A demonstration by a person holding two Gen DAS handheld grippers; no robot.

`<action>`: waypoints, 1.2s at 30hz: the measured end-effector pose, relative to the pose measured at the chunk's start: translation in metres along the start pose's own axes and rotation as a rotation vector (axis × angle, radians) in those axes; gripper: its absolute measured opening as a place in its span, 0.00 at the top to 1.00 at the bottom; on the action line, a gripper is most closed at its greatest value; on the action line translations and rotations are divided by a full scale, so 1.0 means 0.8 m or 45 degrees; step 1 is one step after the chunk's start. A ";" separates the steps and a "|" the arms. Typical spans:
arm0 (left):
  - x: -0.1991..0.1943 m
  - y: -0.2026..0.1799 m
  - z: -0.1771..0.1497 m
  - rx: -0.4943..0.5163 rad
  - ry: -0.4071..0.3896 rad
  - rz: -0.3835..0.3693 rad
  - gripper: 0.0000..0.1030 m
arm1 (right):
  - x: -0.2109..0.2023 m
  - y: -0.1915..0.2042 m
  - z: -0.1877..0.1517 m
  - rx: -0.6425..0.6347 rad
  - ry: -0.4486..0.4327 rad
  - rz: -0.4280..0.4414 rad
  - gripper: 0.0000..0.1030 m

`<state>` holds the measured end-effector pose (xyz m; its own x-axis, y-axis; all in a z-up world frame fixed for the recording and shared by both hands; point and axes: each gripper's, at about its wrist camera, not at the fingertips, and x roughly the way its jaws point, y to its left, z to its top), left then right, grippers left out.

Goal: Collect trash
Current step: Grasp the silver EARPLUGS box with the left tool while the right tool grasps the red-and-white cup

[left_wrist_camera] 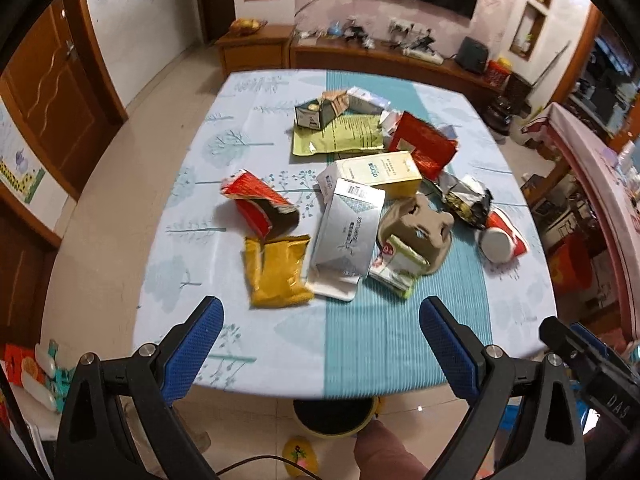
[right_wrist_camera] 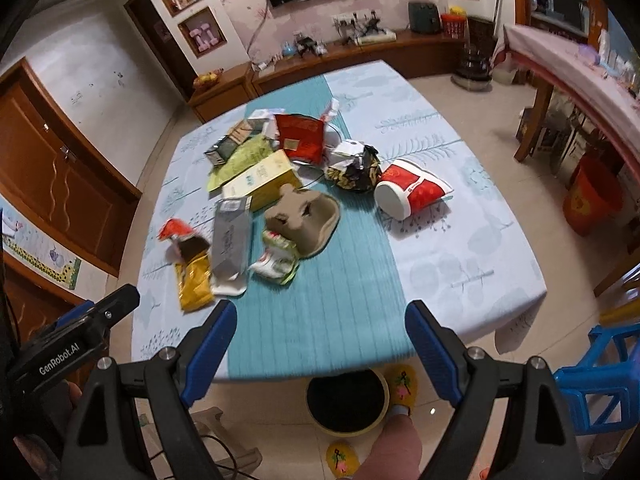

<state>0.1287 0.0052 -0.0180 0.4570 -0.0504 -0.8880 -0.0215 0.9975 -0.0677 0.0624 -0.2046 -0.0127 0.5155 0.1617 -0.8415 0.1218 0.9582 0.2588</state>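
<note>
Reaching with each hand-held gripper, left [left_wrist_camera: 320, 330] and right [right_wrist_camera: 320, 330], spread empty, you risk knocking the red paper cup [right_wrist_camera: 412, 193] off the tabletop [right_wrist_camera: 460, 248].

Indoor light is even and fairly bright in both views, w/ soft short shadows under the trash, e.g. beside the red paper cup [right_wrist_camera: 412, 194] and the torn red box [left_wrist_camera: 258, 208] on the tablecloth [left_wrist_camera: 380, 340]. Heavy fisheye distortion: table edges, doors & walls bow hard toward the rim, and black vignette fills the corners. Left wrist view is mostly sharp w/ mild glare on the silver pouch [left_wrist_camera: 348, 240]; right wrist view shows motion blur, esp. on the yellow wrapper [right_wrist_camera: 194, 284] and the cloth's stripes near the bottom.
</note>
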 end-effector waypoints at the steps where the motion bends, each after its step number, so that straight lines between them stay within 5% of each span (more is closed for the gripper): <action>1: 0.012 -0.005 0.009 -0.006 0.028 0.000 0.06 | 0.010 -0.011 0.013 0.023 0.022 0.010 0.16; 6: 0.074 -0.028 0.047 -0.045 0.185 -0.001 0.06 | 0.058 -0.077 0.067 0.211 0.123 0.075 0.16; 13: 0.138 -0.050 0.075 -0.004 0.258 0.122 0.06 | 0.138 -0.174 0.113 0.501 0.277 0.140 0.16; 24: 0.196 -0.044 0.093 -0.135 0.376 0.117 0.06 | 0.216 -0.207 0.134 0.611 0.436 0.250 0.30; 29: 0.217 -0.045 0.096 -0.158 0.432 0.136 0.07 | 0.232 -0.200 0.141 0.570 0.471 0.311 0.56; 36: 0.245 -0.037 0.097 -0.190 0.514 0.123 0.20 | 0.236 -0.191 0.148 0.518 0.463 0.392 0.73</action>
<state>0.2880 -0.0302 -0.1544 0.0628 -0.0022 -0.9980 -0.1892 0.9818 -0.0140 0.2414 -0.3485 -0.1552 0.2655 0.5547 -0.7886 0.3633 0.7000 0.6148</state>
